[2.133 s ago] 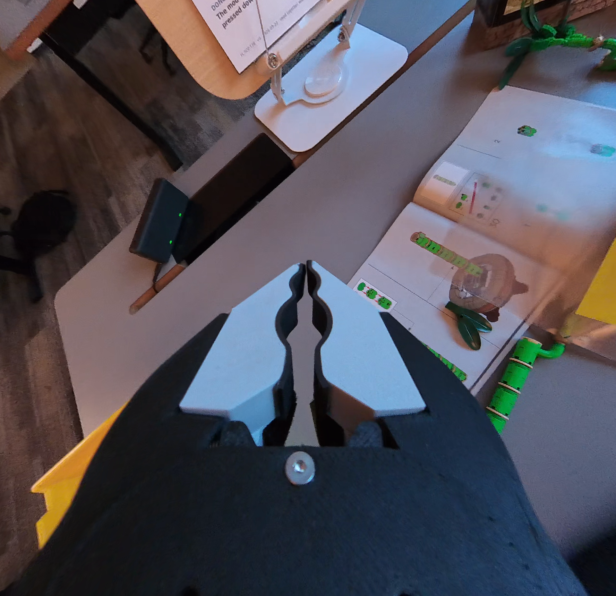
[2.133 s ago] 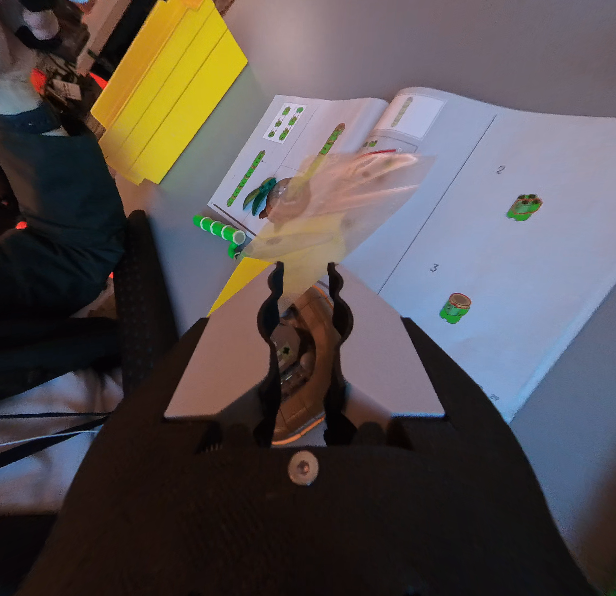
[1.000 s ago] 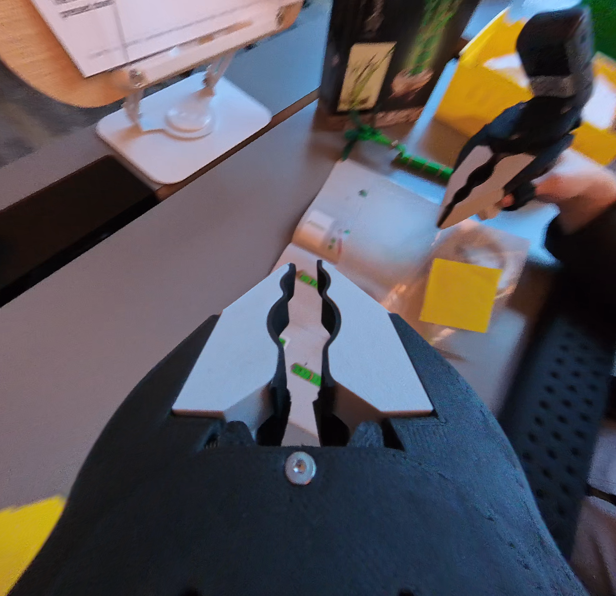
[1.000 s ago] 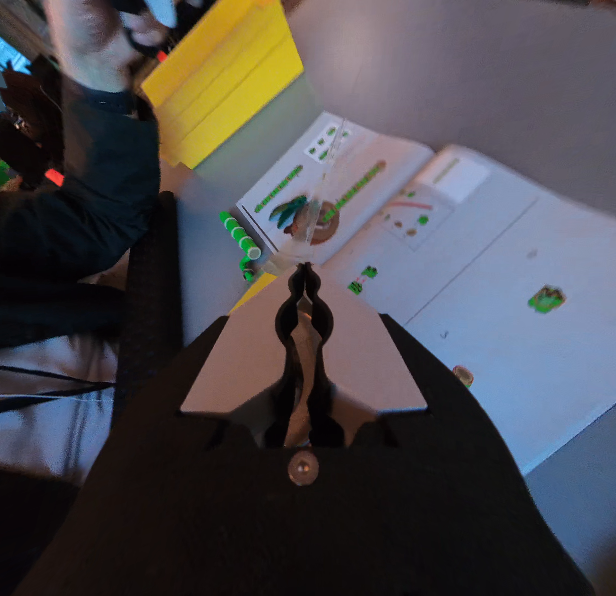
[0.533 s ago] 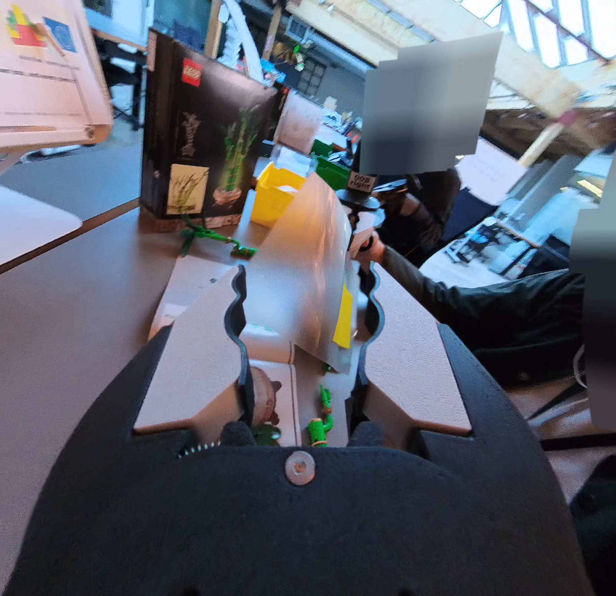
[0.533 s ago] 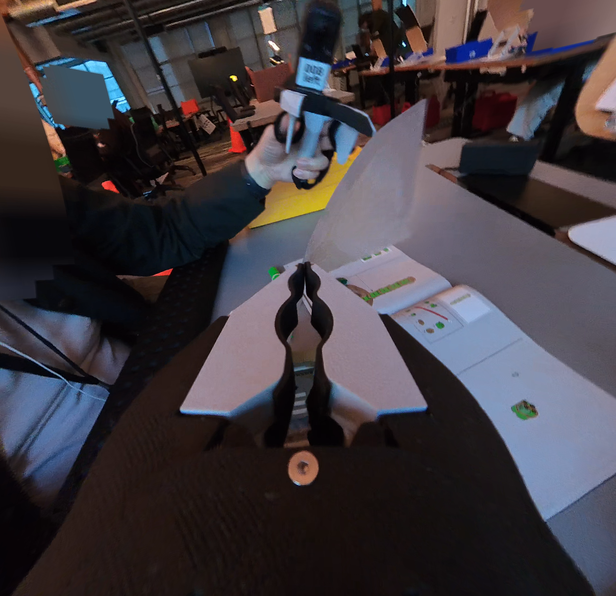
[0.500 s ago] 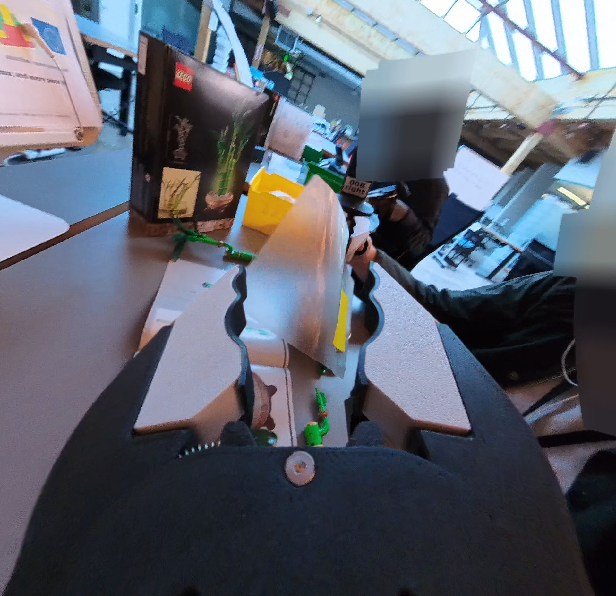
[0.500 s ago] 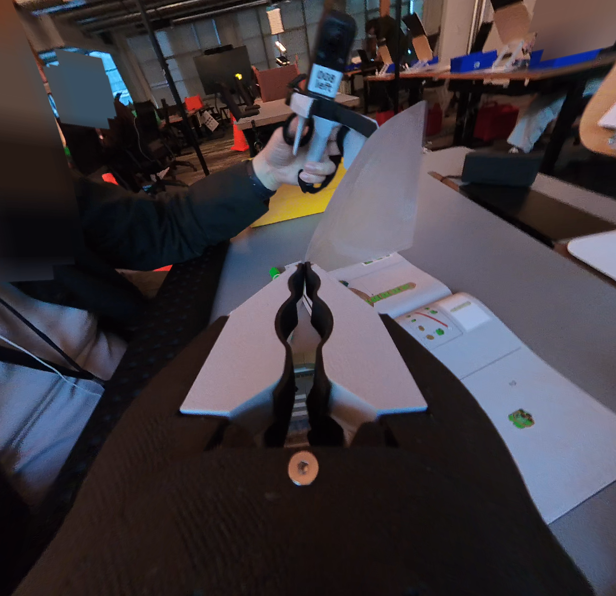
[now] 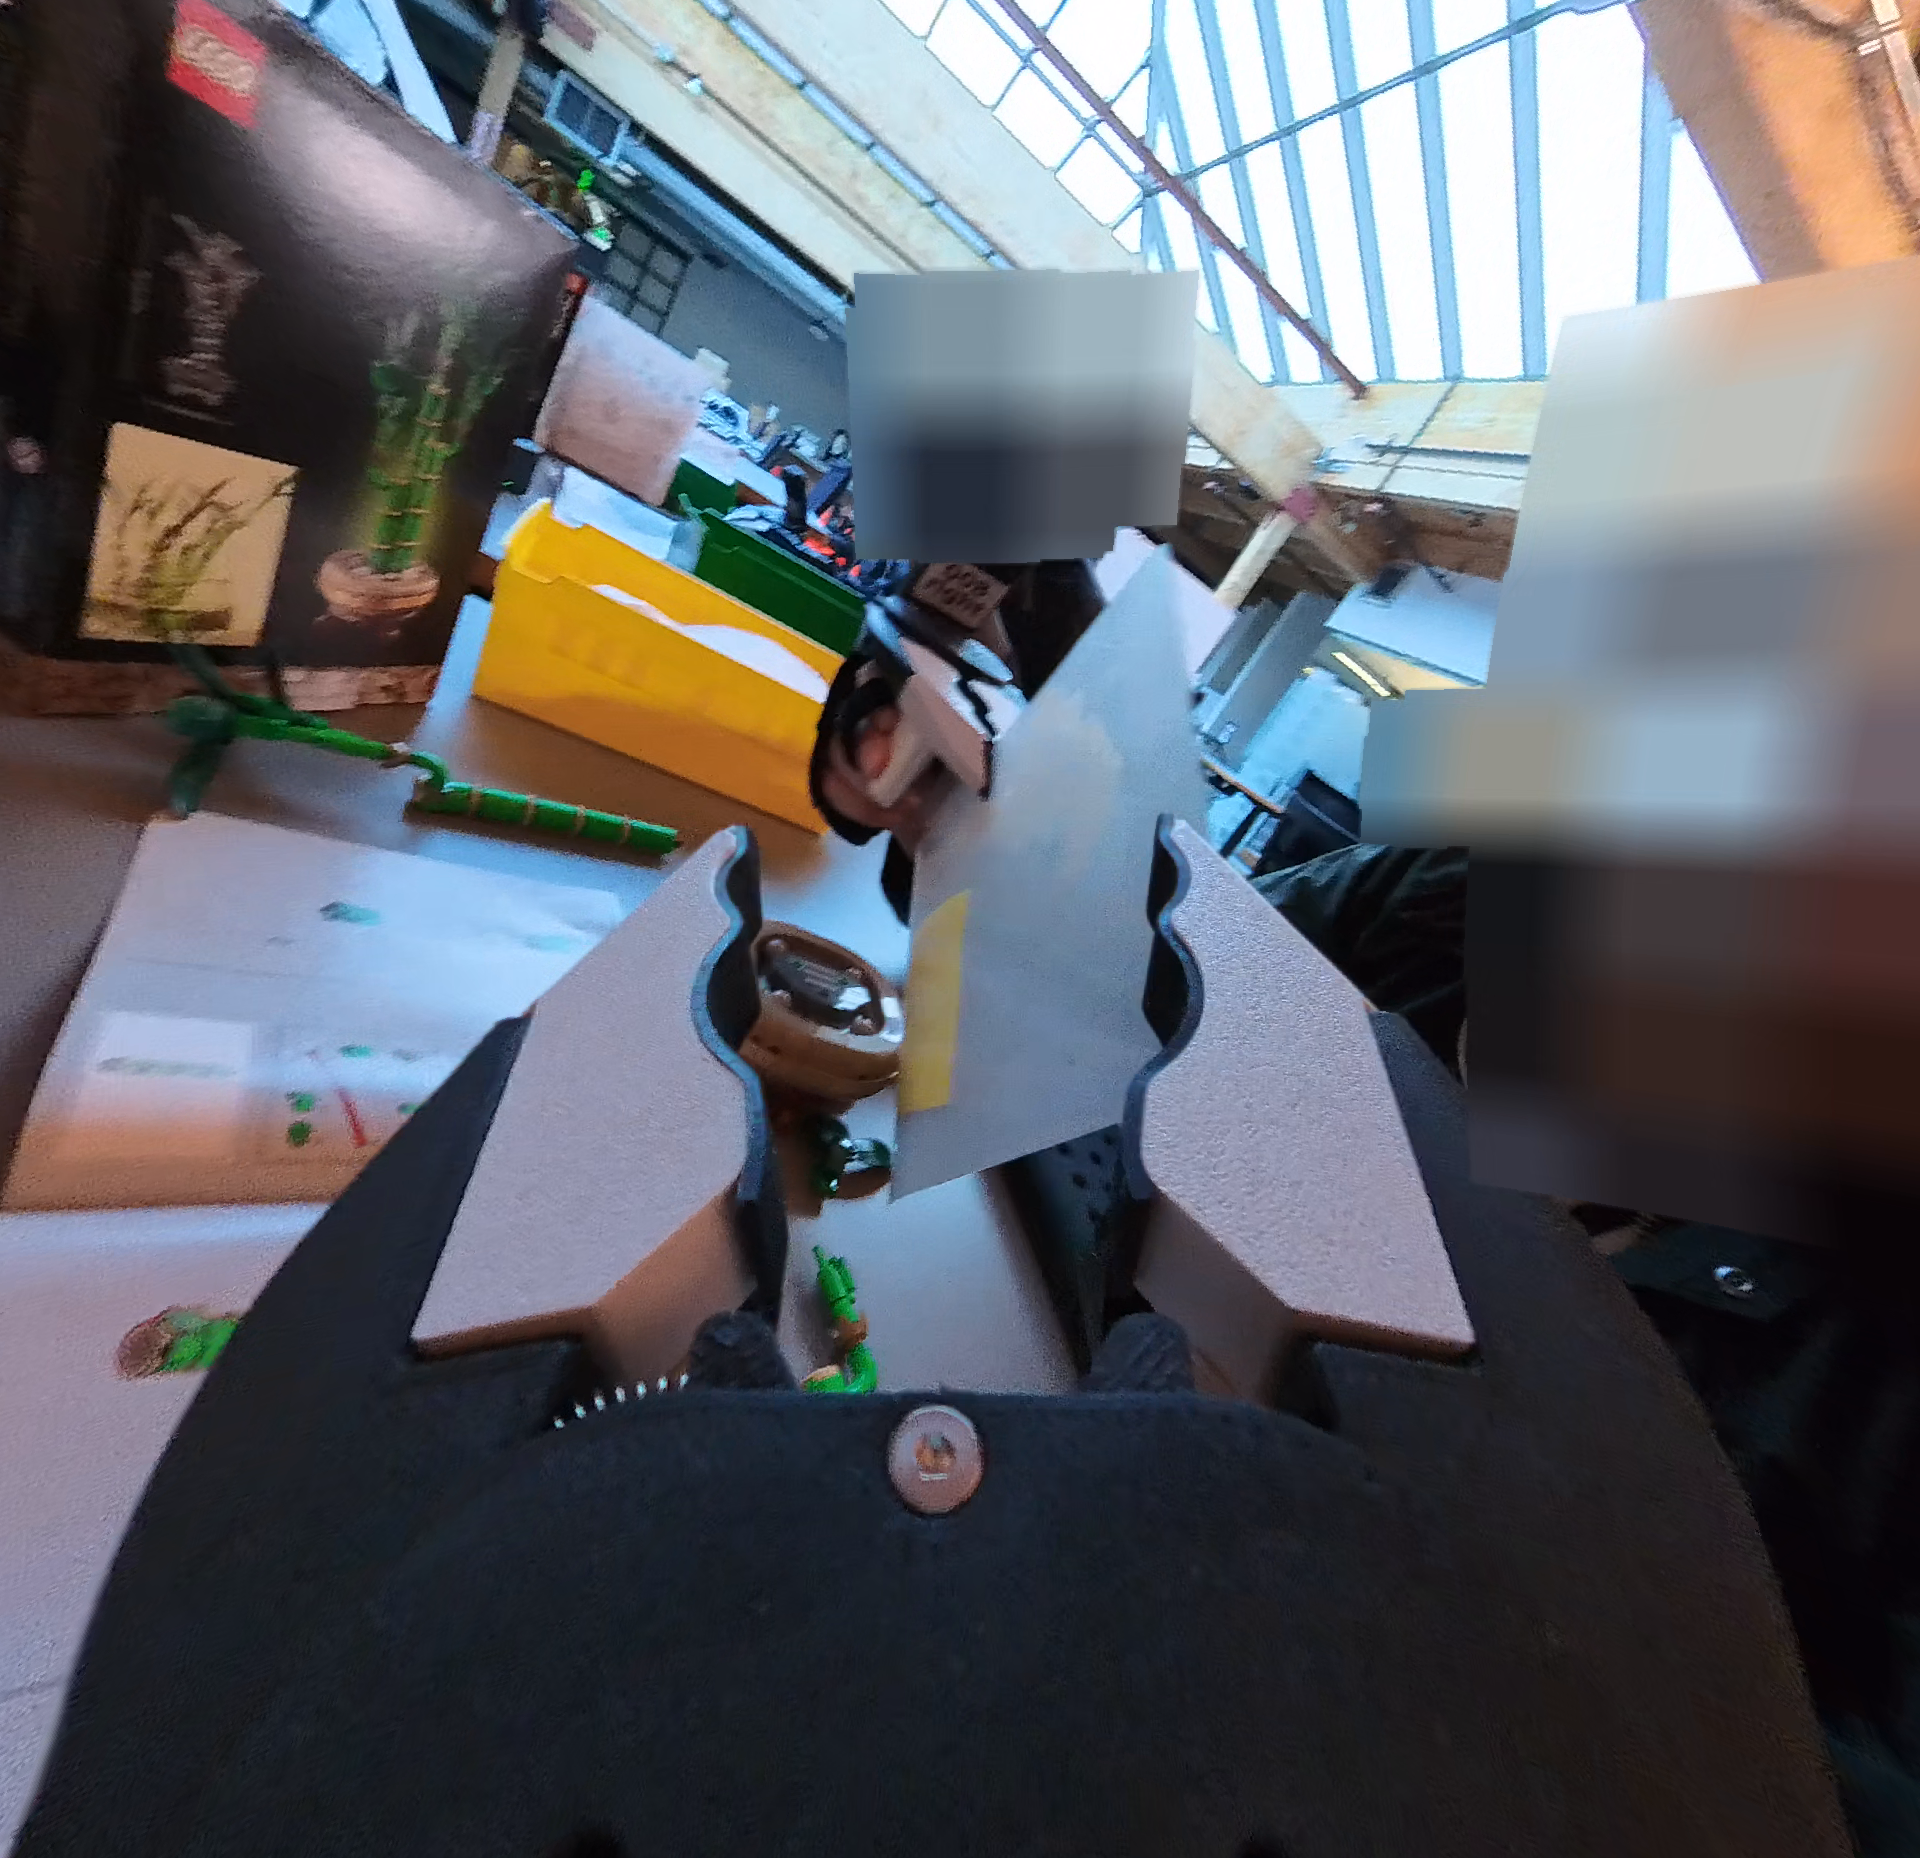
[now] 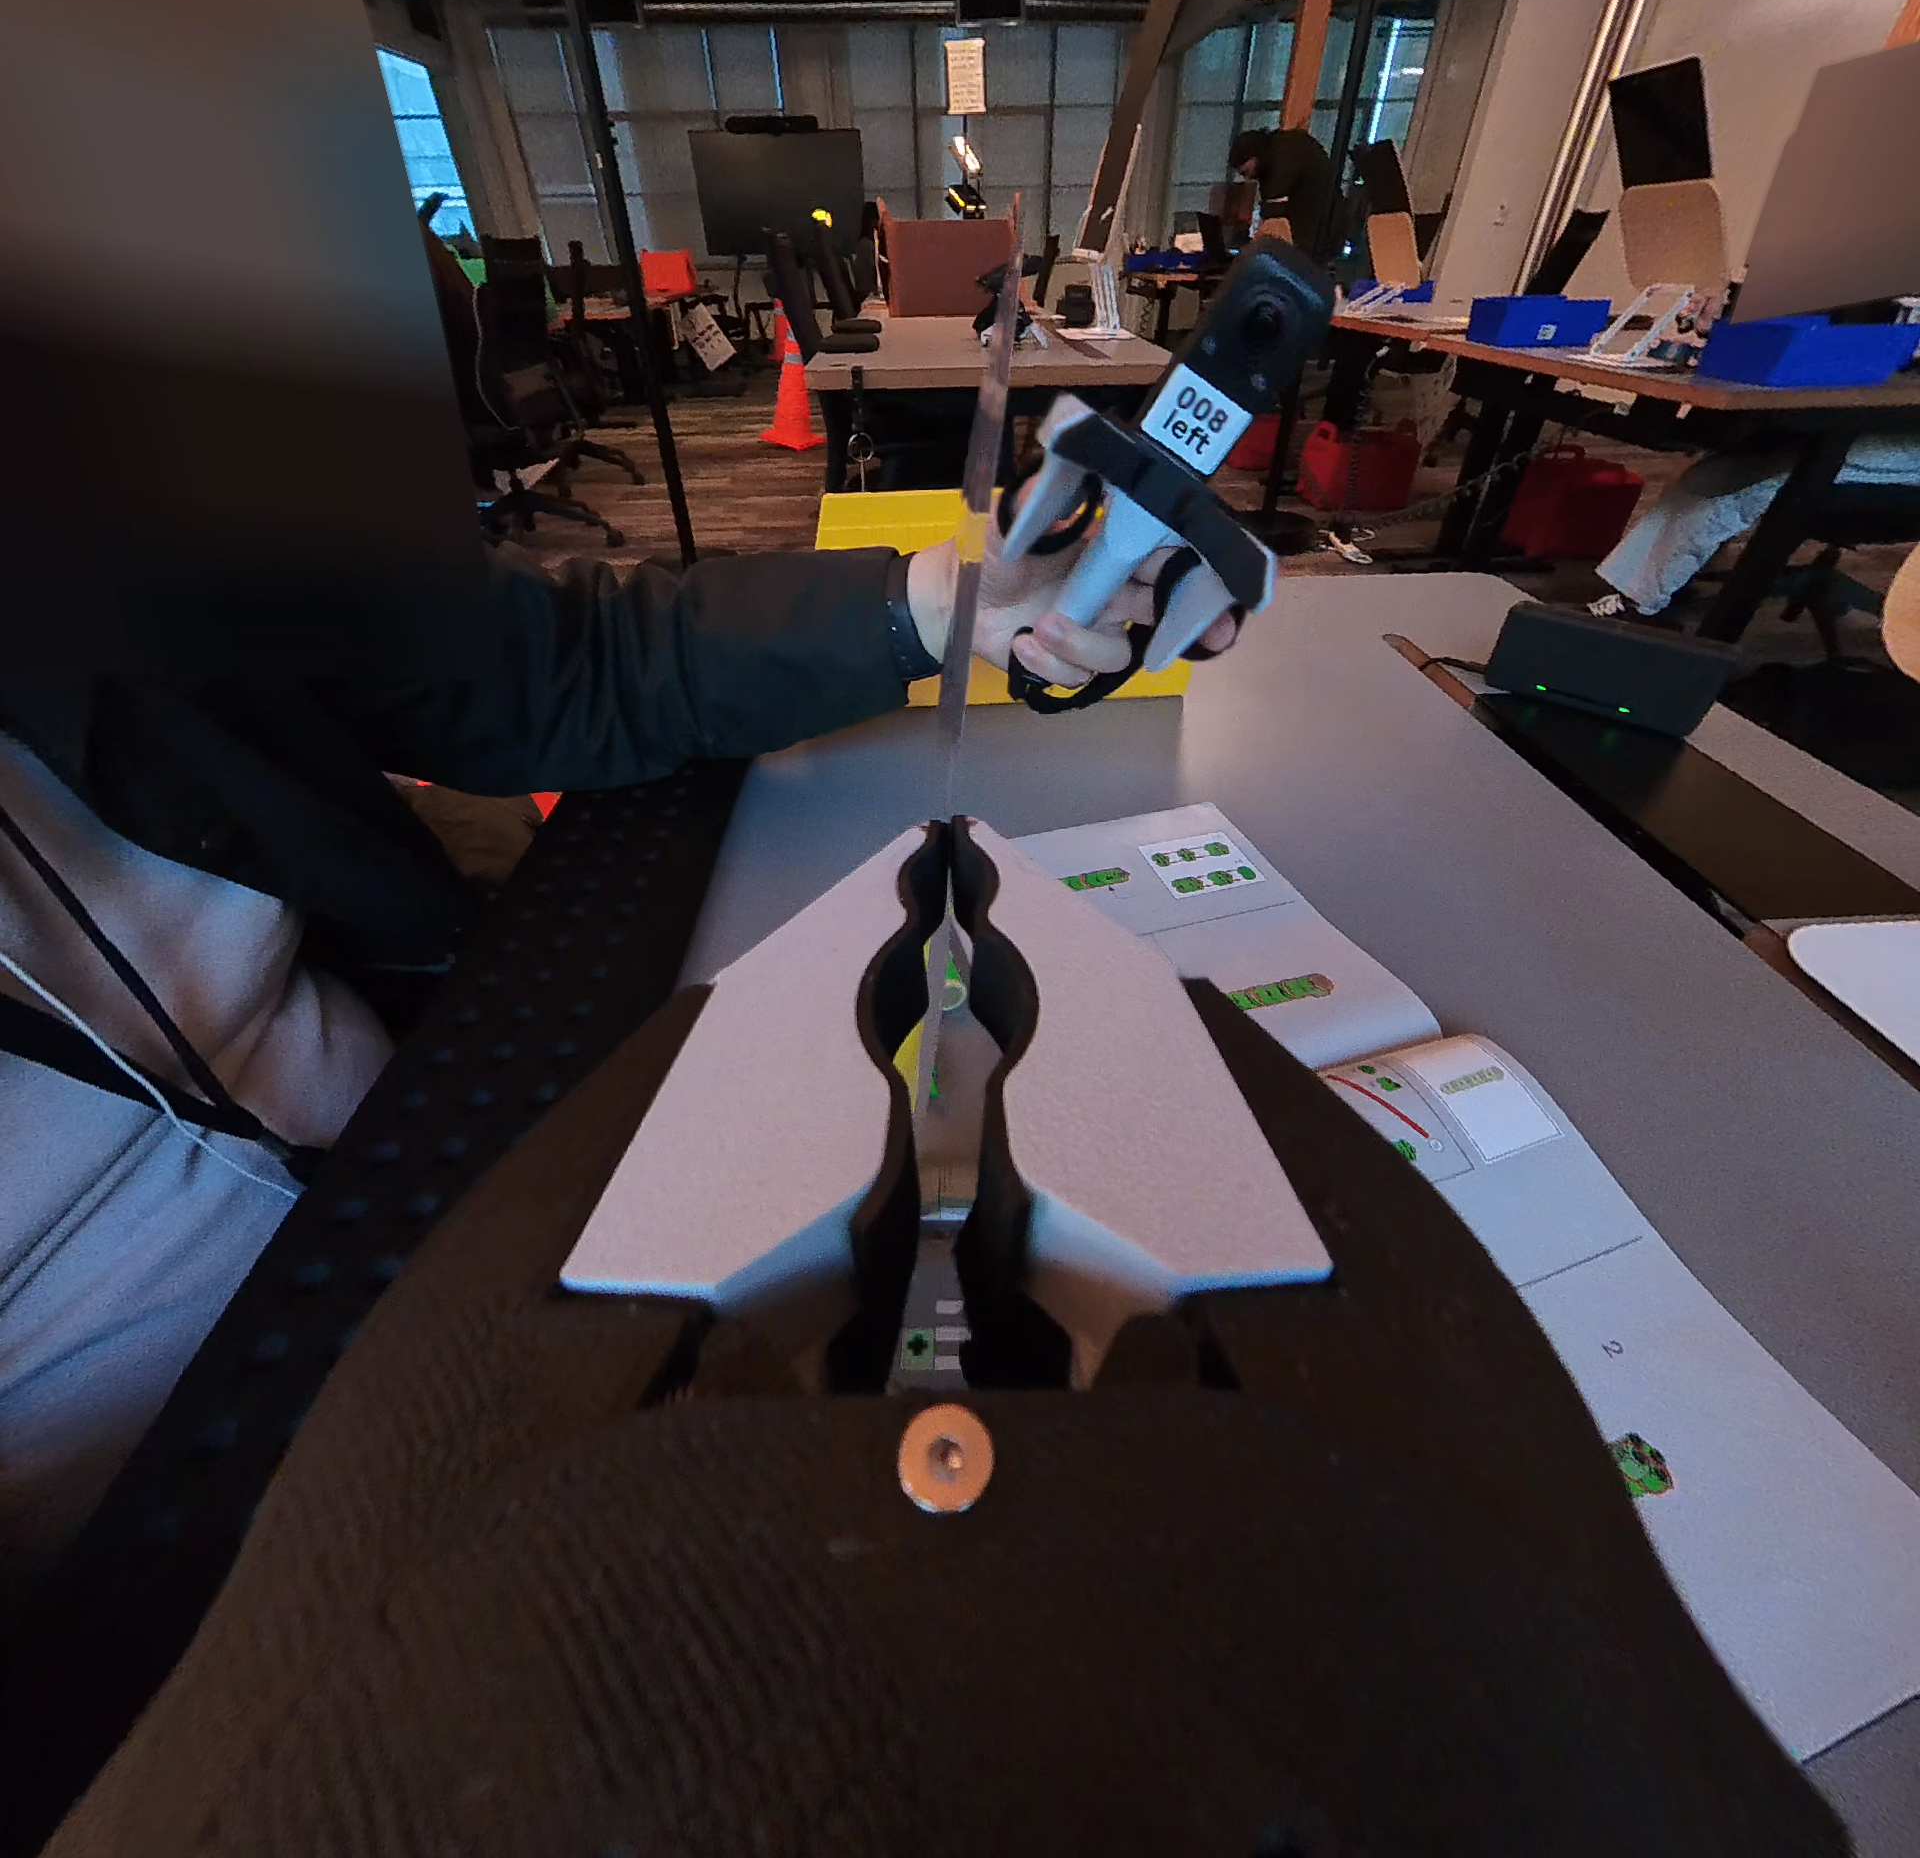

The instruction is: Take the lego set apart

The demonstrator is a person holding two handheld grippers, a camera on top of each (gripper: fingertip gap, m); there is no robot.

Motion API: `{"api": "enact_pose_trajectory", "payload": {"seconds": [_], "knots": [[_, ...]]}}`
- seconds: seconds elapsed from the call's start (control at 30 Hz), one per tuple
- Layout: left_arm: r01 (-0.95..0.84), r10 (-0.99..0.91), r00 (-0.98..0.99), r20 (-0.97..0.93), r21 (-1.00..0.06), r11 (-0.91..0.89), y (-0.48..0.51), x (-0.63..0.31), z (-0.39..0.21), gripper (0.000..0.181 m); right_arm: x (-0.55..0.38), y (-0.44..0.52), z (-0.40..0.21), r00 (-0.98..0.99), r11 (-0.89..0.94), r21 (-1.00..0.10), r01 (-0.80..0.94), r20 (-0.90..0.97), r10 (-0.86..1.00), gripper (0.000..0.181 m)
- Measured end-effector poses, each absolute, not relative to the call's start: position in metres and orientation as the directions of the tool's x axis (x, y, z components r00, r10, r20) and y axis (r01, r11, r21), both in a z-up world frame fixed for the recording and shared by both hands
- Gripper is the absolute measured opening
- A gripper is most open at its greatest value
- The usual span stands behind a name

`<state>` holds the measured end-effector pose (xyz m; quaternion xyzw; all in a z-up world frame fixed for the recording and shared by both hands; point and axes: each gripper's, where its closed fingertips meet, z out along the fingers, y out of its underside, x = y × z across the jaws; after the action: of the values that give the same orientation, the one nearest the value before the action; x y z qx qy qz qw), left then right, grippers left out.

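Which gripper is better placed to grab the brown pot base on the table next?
Left, probably. The left gripper is open and empty, and the brown pot base shows between its fingers just ahead. The right gripper is shut on the translucent bag, held upright, so it is occupied.

Both grippers now raised off table, cameras facing across room instead of down at booklet (image 10: 1455,1133). Right gripper (image 10: 951,832), earlier spread over plastic bag (image 9: 1049,935), now clamps its edge, bag lifted upright. Left gripper (image 9: 951,852), earlier closed, now wide apart near bag.
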<state>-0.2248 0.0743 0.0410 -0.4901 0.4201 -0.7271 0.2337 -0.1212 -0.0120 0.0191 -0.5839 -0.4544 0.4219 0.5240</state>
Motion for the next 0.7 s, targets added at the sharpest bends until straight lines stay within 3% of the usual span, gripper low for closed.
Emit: {"api": "enact_pose_trajectory", "payload": {"seconds": [0.27, 0.43, 0.6, 0.7], "knots": [[-0.109, -0.677, -0.528, 0.513, -0.831, -0.545, 0.05, -0.228, 0.052, 0.07, -0.117, -0.002, 0.014, 0.273, -0.07, -0.994, 0.081, -0.045, 0.961, 0.0], [-0.197, -0.723, -0.453, 0.521, -0.85, -0.489, 0.045, -0.215, 0.036, 0.053, -0.116, 0.004, 0.01, 0.285, -0.109, -0.992, 0.07, -0.085, 0.955, 0.0], [-0.265, -0.85, -0.322, 0.417, -0.902, -0.342, 0.046, -0.206, 0.019, 0.019, -0.118, 0.01, 0.004, 0.303, -0.139, -0.988, 0.069, -0.112, 0.946, 0.0], [-0.318, -0.885, -0.257, 0.387, -0.899, -0.301, 0.047, -0.202, 0.011, 0.009, -0.119, 0.013, 0.0, 0.302, -0.158, -0.985, 0.068, -0.131, 0.944, 0.0]]}}
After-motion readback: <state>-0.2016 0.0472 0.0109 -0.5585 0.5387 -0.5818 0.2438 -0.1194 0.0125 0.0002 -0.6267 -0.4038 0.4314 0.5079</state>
